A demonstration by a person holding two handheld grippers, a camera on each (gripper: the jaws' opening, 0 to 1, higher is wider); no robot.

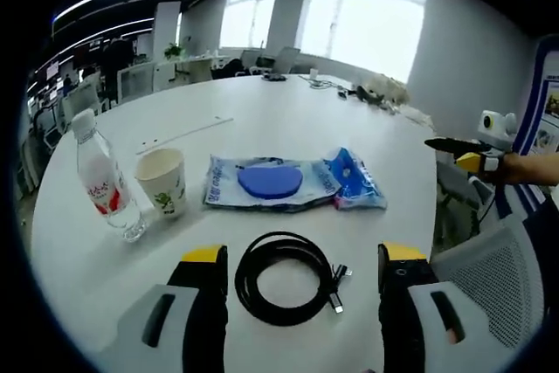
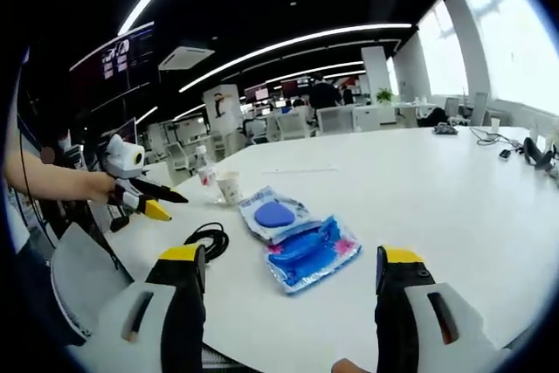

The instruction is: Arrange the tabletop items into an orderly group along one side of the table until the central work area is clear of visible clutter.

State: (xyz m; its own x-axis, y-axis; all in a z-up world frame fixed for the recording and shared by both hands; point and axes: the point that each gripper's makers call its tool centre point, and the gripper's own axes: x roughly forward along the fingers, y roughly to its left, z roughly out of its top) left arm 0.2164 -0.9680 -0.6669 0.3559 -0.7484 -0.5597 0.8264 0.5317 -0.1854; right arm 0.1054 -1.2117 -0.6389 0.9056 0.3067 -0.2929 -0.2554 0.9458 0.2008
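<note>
Jaws of both grippers open, empty; left gripper view shows coiled cable [image 1: 284,279] nearest.

A big open office with long ceiling light strips [image 2: 288,41], bright tall windows [image 1: 349,15] and grey mesh-back office chairs [image 2: 336,120].

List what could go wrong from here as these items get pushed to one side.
1. The paper cup stands upright right beside the water bottle; nudging either could tip both, and its contents cannot be seen.
2. The coiled black cable lies just ahead of the left gripper, whose jaws are open; its loose plug end may snag or uncoil if dragged.
3. The blue plastic packets overlap, so sliding one may scatter the other.
</note>
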